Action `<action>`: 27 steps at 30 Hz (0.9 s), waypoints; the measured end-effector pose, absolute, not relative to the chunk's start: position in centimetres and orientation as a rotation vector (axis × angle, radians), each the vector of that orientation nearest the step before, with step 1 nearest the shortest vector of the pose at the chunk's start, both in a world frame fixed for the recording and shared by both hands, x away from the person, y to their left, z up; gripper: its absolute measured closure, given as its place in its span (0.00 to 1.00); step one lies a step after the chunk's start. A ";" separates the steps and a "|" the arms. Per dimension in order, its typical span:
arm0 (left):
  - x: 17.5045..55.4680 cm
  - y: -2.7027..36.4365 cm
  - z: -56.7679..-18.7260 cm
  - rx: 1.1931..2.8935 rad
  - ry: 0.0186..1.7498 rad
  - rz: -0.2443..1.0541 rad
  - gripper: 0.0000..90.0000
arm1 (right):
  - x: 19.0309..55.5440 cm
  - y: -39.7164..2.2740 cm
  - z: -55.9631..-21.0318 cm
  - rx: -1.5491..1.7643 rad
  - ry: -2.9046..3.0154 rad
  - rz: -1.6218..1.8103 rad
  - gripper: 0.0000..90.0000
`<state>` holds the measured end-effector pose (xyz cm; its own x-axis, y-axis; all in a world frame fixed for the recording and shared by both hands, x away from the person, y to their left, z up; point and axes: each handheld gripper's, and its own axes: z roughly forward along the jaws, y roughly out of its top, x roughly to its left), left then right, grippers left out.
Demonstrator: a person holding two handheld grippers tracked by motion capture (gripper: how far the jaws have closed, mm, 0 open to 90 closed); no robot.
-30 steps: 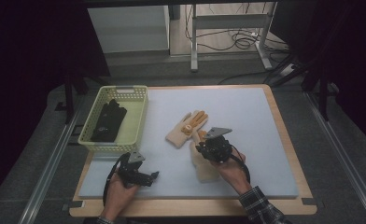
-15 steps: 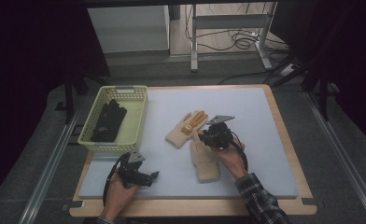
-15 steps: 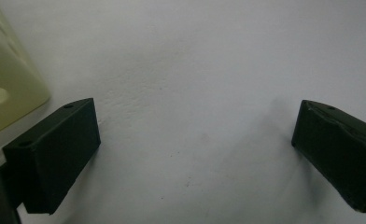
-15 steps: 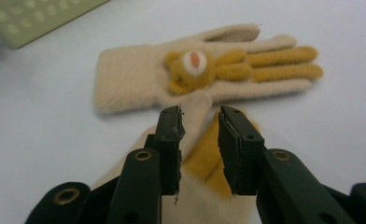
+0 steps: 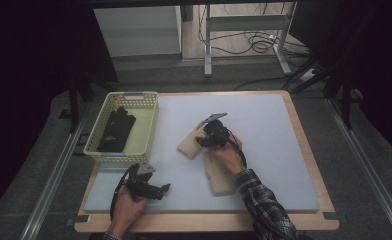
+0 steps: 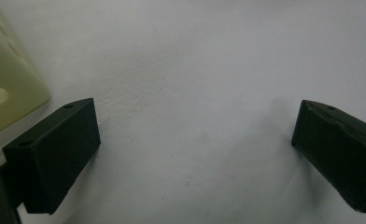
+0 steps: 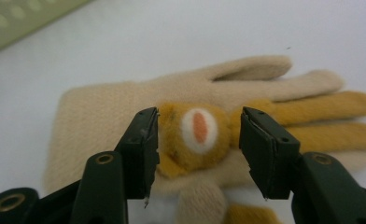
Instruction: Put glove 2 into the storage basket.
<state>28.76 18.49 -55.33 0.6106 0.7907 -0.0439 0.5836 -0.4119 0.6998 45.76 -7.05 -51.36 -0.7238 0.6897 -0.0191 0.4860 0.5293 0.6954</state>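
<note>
Jaws of the right gripper [image 7: 197, 154] have just been opening and are seen half spread above a beige glove [image 7: 125, 121], its round orange patch [image 7: 197, 133] framed between them, with nothing gripped. At the centre of the high view that glove [image 5: 189, 146] is found on the pale mat [image 5: 274, 125], a second glove [image 5: 220, 180] lying lower right of it. Lower left, the left gripper [image 5: 159, 190] is held wide open and empty, below the yellow basket [image 5: 146, 125].
</note>
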 end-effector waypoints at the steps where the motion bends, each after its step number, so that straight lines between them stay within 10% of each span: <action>1: 28.8 18.5 -55.3 2.144 1.077 0.385 0.01 | 45.9 -6.7 -51.6 0.973 2.487 0.975 0.50; 9: 28.8 18.5 -55.3 2.141 1.078 0.384 0.01 | 46.1 -5.6 -51.5 0.925 2.484 0.879 0.70; 27: 28.8 18.5 -55.3 2.142 1.078 0.383 0.01 | 41.2 -9.3 -44.2 0.673 2.525 1.082 0.71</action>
<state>28.76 18.48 -55.34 0.6101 0.7910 -0.0459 0.5843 -0.4100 0.7004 41.24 -9.32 -44.20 -0.8410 0.5322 -0.0975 0.2966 0.6041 0.7396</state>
